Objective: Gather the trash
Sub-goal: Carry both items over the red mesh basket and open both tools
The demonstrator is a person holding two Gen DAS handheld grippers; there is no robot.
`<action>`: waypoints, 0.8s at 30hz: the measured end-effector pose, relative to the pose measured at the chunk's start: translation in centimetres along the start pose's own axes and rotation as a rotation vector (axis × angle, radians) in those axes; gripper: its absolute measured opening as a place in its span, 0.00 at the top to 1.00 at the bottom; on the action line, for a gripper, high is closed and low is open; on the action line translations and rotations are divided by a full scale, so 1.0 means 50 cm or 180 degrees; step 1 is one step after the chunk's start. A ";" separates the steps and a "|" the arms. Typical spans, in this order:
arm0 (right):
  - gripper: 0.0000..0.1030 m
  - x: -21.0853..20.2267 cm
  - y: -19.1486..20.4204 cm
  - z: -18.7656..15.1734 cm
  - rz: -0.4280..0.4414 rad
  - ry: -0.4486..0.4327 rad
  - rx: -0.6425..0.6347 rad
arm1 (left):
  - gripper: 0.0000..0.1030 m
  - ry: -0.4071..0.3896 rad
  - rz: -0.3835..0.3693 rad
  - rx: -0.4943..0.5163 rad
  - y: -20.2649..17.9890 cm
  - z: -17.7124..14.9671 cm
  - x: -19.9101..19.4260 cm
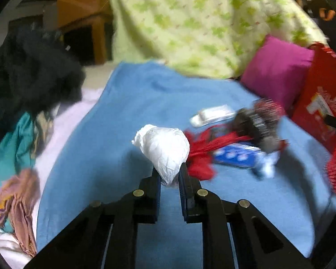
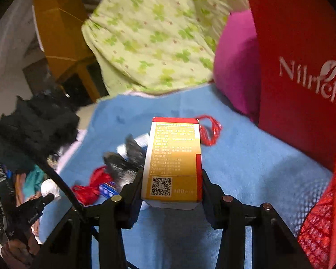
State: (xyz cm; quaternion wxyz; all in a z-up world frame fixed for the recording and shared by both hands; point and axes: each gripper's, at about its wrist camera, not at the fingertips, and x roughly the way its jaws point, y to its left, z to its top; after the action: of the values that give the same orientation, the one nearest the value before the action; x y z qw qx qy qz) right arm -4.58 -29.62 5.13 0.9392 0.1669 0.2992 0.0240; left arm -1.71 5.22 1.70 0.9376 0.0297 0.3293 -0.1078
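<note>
Left wrist view: low and close over the blue sheet [image 1: 127, 103], facing the green quilt [image 1: 201, 22] | Right wrist view: same heading, close | Shared: blue sheet [image 2: 246, 152], quilt [image 2: 159, 33], magenta pillow [image 1: 277, 71].

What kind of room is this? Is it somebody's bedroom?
Probably a bedroom, yes. A blue sheet covers what looks like a bed, with a pink pillow and a green leaf-print quilt at its far end, and a pile of clothes beside it.
</note>
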 end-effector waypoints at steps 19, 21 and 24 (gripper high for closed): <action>0.52 -0.405 -0.264 -0.069 -0.0681 -0.1294 0.0828 | 0.85 -0.0286 -0.1821 0.1215 -0.563 0.116 -0.162; 0.52 -0.415 -0.305 -0.076 -0.0726 -0.1278 0.1011 | 0.84 -0.0257 -0.1957 0.1328 -0.624 0.113 -0.166; 0.51 -0.420 -0.363 -0.088 -0.0730 -0.1167 0.1286 | 0.84 -0.0153 -0.2082 0.1450 -0.703 0.109 -0.156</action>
State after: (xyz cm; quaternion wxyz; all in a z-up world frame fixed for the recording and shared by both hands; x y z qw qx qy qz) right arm -25.31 -48.48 7.46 0.9219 0.3171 0.1401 -0.1729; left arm -12.09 -28.30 11.33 0.8306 0.1279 0.2670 -0.4717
